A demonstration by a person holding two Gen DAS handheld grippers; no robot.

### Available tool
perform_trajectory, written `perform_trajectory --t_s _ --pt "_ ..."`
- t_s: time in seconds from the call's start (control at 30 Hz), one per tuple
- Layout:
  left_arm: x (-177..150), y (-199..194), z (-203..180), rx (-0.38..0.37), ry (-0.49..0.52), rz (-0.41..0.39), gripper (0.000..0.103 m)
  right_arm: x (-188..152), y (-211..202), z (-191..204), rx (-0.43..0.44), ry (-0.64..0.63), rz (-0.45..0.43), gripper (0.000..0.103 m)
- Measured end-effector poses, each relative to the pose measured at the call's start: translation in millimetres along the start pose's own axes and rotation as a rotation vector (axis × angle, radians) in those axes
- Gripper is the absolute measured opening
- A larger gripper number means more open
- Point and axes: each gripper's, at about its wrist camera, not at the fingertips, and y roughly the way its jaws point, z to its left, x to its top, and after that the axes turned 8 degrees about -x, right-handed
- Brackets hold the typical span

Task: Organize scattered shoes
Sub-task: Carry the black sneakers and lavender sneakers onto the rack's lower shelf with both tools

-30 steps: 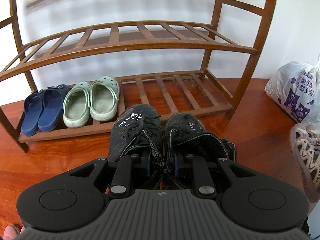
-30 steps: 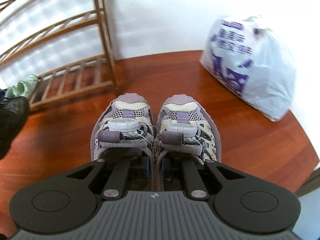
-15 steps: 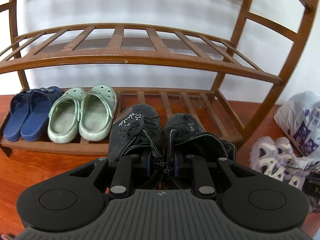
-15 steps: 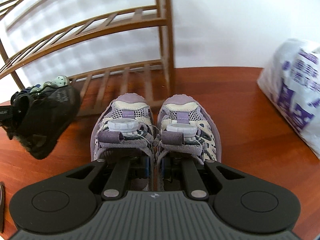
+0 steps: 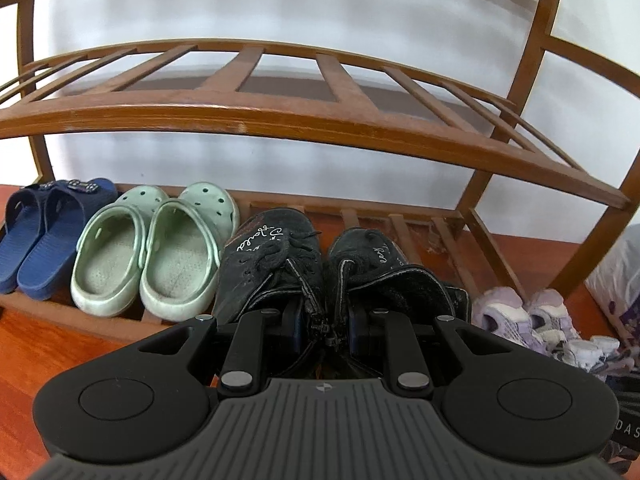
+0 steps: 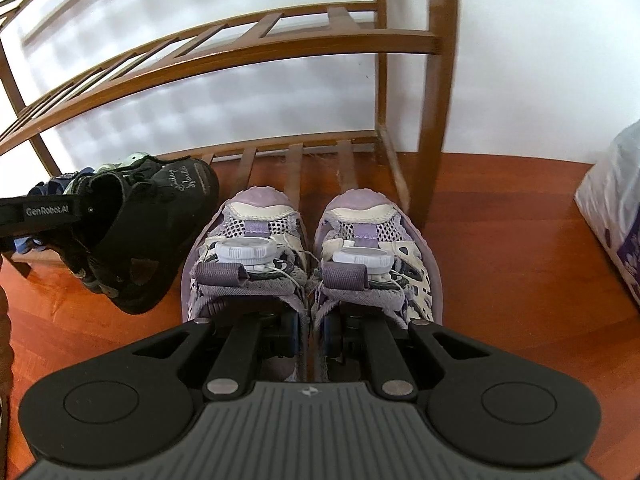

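My left gripper (image 5: 324, 328) is shut on the inner sides of a pair of black lace-up shoes (image 5: 276, 256), held just in front of the bottom shelf of the wooden shoe rack (image 5: 256, 116), right of the green clogs (image 5: 160, 256). My right gripper (image 6: 310, 330) is shut on a pair of purple-and-white sneakers (image 6: 248, 240), their toes at the bottom shelf's front edge (image 6: 296, 156) near the rack's right post. The black shoes (image 6: 152, 216) and the left gripper show at left in the right wrist view. The sneakers (image 5: 528, 316) show at right in the left wrist view.
Blue slippers (image 5: 36, 236) and the green clogs sit on the left of the bottom shelf. A white plastic bag with purple print (image 6: 616, 204) lies on the red-brown wooden floor (image 6: 500, 248) right of the rack. The rack's middle shelf (image 6: 224, 56) overhangs.
Both grippers have moved forward to the rack with their shoe pairs. The right one has swung left, from beside the bag to the rack's right end.
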Motion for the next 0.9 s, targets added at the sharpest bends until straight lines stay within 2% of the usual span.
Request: perform_trajectory --t_s 0.5,0.9 --pt "14 41 9 0.024 -0.007 -0.034 0.023 46 64 26 -0.084 -0.008 -0.068 0.012" --pt "23 74 8 0.046 -0.022 -0.008 0.023 68 109 25 -0.124 -0.022 -0.069 0.012"
